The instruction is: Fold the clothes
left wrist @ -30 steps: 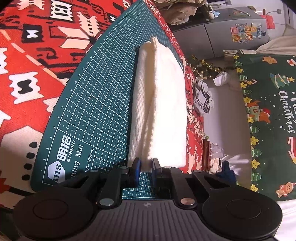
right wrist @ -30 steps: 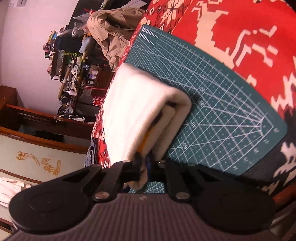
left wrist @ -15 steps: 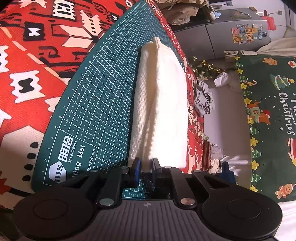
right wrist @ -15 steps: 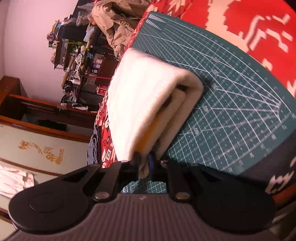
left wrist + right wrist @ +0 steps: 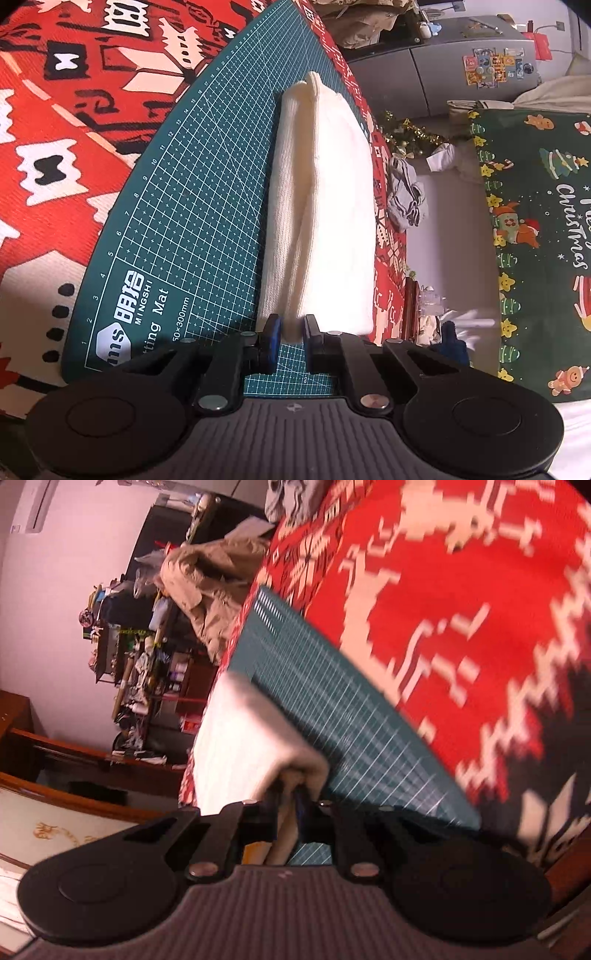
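The left gripper (image 5: 291, 334) lies low and level over the green cutting mat (image 5: 192, 206), its jaws pinched on the near end of the folded cream garment (image 5: 325, 206). The right gripper (image 5: 290, 808) is tilted and clamps the opposite end of the garment (image 5: 240, 746); this view is blurred. The garment lies along the mat's right side, on a red patterned tablecloth (image 5: 55, 147). Beyond the table edge hang grey clothes (image 5: 406, 195) and a green Christmas cloth (image 5: 535, 221).

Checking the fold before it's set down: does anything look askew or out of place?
Nothing stands out. The cream knit garment lies folded long on the green cutting mat, layers aligned, left gripper and right gripper each pinching an end.
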A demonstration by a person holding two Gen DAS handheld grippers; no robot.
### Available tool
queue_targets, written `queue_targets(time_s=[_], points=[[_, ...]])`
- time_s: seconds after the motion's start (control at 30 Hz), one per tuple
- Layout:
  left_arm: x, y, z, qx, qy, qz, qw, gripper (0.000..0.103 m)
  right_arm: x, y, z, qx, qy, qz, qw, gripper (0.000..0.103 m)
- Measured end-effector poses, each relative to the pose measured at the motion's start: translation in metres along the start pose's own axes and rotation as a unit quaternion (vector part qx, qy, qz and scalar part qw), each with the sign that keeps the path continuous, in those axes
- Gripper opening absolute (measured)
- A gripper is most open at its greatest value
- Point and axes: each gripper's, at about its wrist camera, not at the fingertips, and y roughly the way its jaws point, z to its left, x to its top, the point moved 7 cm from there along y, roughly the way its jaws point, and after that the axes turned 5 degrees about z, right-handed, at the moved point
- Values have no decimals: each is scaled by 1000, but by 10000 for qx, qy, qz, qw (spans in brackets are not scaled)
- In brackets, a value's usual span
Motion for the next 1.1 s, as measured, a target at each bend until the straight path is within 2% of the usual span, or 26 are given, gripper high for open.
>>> queue_targets(time_s=[0.13, 0.27, 0.3, 0.4, 0.5, 0.63, 0.73, 0.83, 1.1], points=[[0, -1, 1, 21, 48, -10, 10000, 11, 8, -16, -1, -99, -148, -118, 9998, 9], [-1, -2, -5, 60, 227, -23, 9997, 11, -1, -38, 10, 85, -427, 142, 9990, 10], [-1, -2, -6, 64, 250, -23, 9997, 11, -6, -39, 14, 217, -435, 269, 9985, 11], [-1, 0, -5, 73, 245, -20, 9997, 11, -12, -30, 19, 253, -368, 366, 9983, 20], [-1, 0, -4, 70, 227, -30, 9997, 11, -18, -20, 24, 258, -296, 439, 9983, 21], [-2, -1, -3, 91, 278, -70, 9995, 10, -26, -7, 30, 263, -200, 535, 9980, 20], [-2, -2, -3, 100, 330, -79, 9994, 10, -31, 3, 34, 267, -128, 608, 9977, 10], [-2, -2, -2, 87, 328, -64, 9994, 10, -37, 13, 39, 271, -56, 680, 9973, 10], [-2, -1, -1, 40, 286, -36, 9996, 10, 8, -17, 11, 73, 279, -41, 9996, 10]])
